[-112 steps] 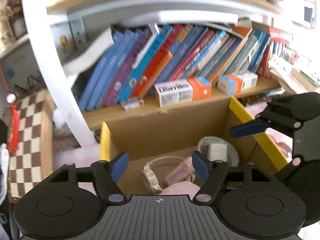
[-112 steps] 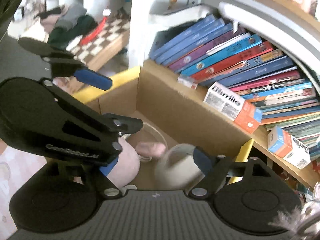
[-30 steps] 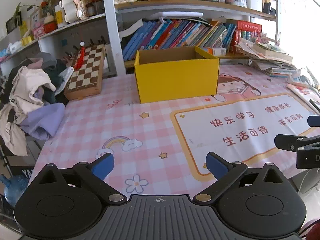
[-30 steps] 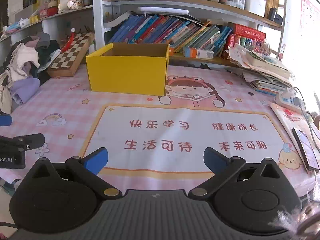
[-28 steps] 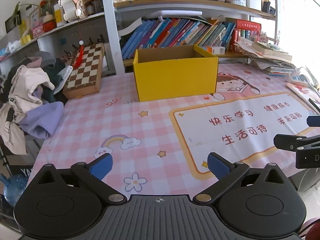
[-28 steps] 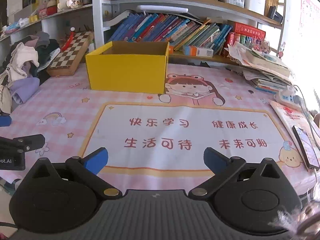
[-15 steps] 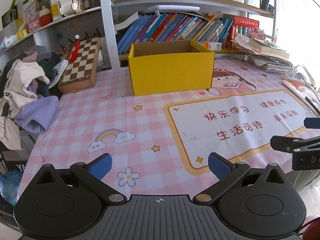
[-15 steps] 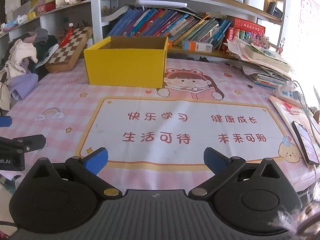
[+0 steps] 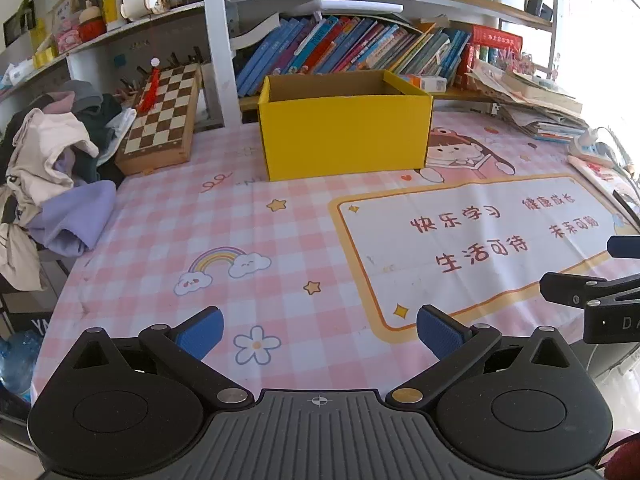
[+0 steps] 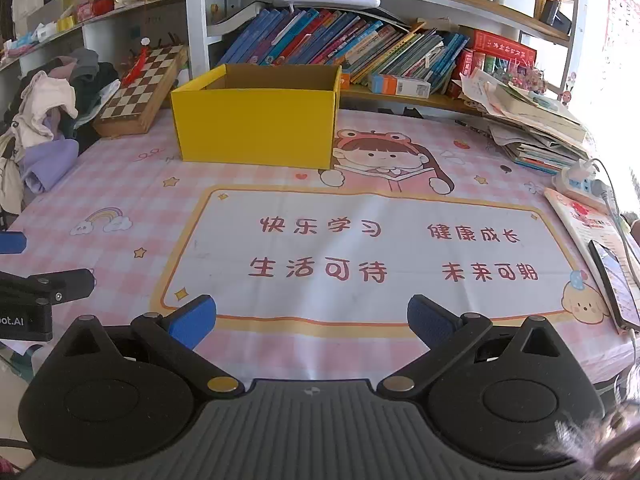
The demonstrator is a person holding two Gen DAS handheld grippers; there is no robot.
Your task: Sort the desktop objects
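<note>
Yellow box (image 9: 344,136): at the bench's far side, well apart from both jaws.
Left gripper (image 9: 319,332): jaws spread, empty.
Right gripper (image 10: 311,320): jaws spread, empty.

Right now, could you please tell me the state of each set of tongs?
Left tongs: open, holding nothing.
Right tongs: open, holding nothing.

Yellow cardboard box (image 9: 345,136), open-topped, upright, at the desk's far side

Mat (image 10: 372,216): 快乐学习, 健康成长, 生活可待, 未来可期
</note>
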